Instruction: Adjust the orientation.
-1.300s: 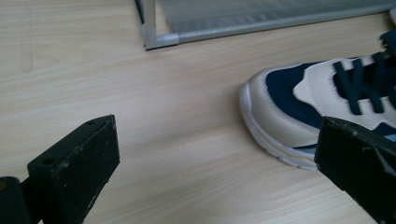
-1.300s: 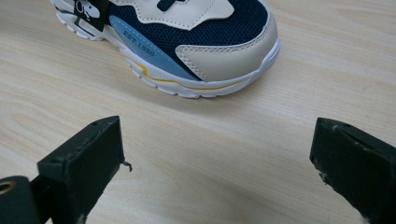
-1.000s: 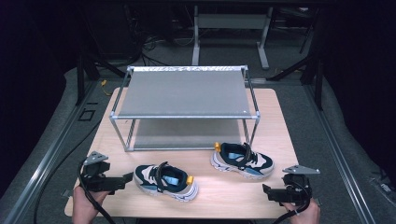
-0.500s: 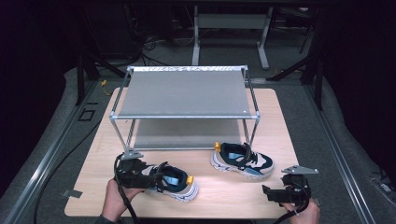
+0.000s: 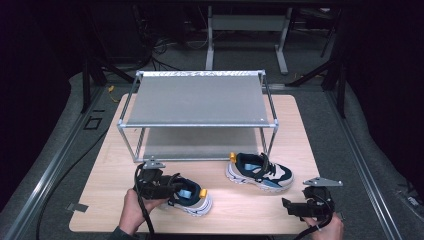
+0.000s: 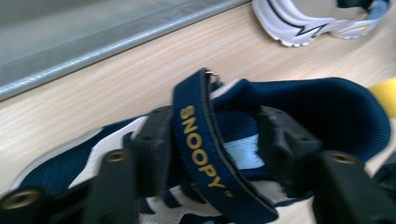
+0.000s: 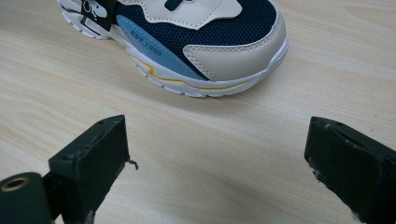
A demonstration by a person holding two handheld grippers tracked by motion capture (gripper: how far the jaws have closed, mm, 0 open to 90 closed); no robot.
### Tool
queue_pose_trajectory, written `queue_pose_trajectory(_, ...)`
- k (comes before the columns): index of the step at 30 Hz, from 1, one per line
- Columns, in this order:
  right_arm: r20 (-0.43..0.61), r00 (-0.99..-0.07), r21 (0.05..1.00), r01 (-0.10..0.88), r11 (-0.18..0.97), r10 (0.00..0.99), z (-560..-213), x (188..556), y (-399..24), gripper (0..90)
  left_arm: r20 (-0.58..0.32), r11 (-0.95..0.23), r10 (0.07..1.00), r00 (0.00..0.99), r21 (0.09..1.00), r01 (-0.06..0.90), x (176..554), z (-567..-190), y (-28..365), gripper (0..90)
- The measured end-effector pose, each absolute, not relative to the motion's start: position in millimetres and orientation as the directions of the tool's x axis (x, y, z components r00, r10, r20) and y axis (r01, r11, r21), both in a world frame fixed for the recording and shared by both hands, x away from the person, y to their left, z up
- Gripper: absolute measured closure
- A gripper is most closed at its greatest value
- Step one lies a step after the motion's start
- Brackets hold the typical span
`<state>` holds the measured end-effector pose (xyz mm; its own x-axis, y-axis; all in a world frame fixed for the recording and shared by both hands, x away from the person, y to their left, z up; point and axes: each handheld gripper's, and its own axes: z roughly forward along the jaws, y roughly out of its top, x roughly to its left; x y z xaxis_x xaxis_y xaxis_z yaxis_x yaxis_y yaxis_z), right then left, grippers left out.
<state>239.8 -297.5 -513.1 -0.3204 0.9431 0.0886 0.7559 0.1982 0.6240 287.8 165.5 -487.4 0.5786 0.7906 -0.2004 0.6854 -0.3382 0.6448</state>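
The left gripper (image 5: 172, 186) has just been closing on the near shoe (image 6: 224, 154) at the table's (image 5: 250, 215) front left, jaws pinching its strapped upper; the toe is cut off in the left gripper view. The right gripper (image 5: 292, 206) hovers spread wide beside the second shoe (image 7: 196, 42), heel out of frame.

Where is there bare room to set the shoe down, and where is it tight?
The rack's top shelf is bare, and so is the lower shelf. On the table, bare wood lies between the two shoes. Tight spot: the left gripper astride the near shoe.
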Motion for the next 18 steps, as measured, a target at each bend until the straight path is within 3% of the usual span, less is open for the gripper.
queue_pose_trajectory(3, 0.09, -0.316, 0.629, 0.753, 0.192, 0.944, -513, 239, -298, 6.1, -0.197, -0.341, 0.792, 0.578, 0.642, 0.686, 289, -489, 166, 60.5)
queue_pose_trajectory(18, 0.096, -0.311, 0.633, 0.752, 0.183, 0.946, -508, 238, -302, 6.6, -0.172, -0.403, 0.747, 0.642, 0.652, 0.643, 301, -488, 163, 72.6)
